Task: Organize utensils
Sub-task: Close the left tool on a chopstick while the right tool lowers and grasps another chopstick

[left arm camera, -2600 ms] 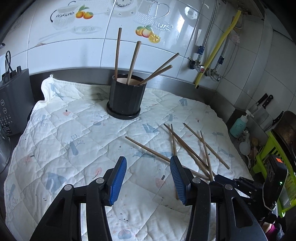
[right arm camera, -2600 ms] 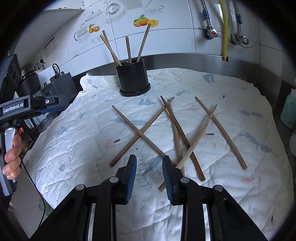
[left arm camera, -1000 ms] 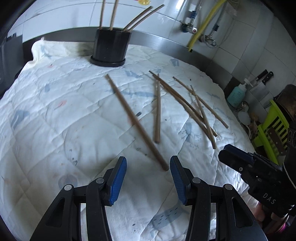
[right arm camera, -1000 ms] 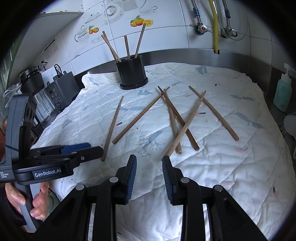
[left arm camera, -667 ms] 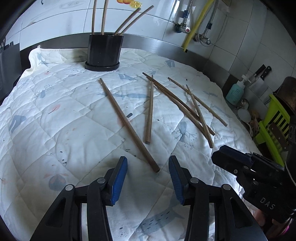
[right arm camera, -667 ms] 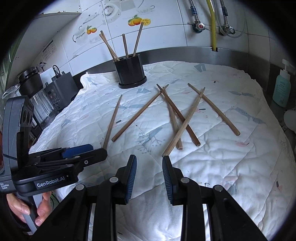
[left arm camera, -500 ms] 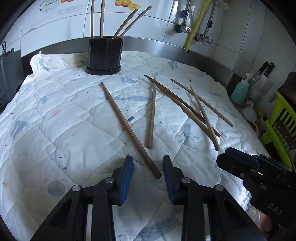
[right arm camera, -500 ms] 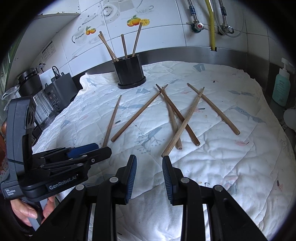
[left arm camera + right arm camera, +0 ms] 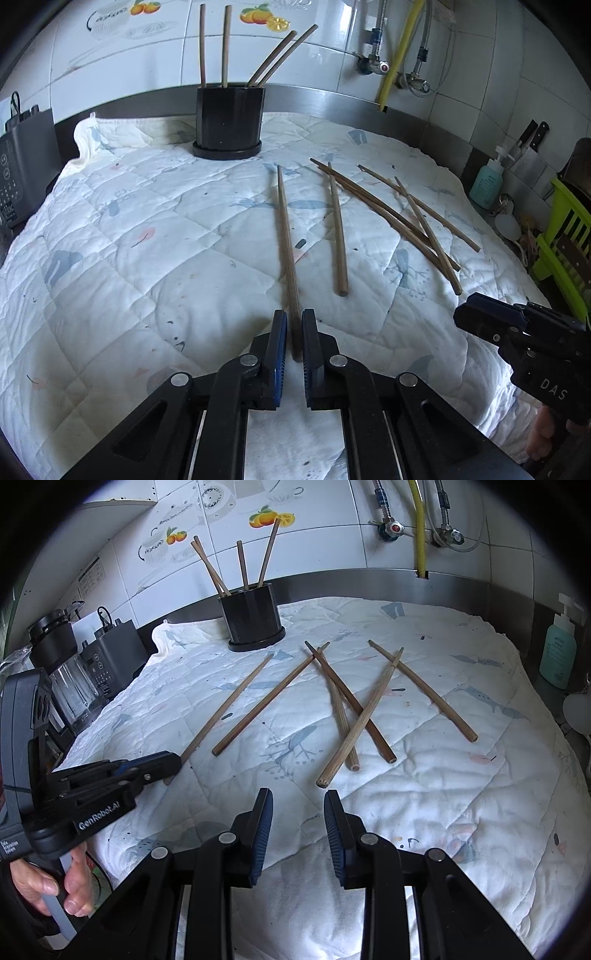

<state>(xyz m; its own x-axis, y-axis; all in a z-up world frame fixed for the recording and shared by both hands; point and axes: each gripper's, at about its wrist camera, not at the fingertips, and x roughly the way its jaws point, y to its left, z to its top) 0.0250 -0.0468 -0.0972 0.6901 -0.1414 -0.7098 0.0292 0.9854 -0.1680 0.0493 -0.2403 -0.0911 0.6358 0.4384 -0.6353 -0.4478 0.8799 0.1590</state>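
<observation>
six chopsticks [image 9: 420, 689] out — four [image 9: 242, 565] potted

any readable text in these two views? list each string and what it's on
"GenRobot.AI": white print on the left gripper body, right wrist view.
"DAS": on the right gripper body, left wrist view; the word may run on out of frame.
Small white label at the left gripper's rear edge: too small to read.
Green soap bottle label: blurred.
Wall chart: unreadable.

Holder [image 9: 229, 122] at back of quilt [image 9: 129, 258], four chopsticks [image 9: 255, 51] in it; six loose chopsticks [image 9: 338, 229] before it, rightward.
</observation>
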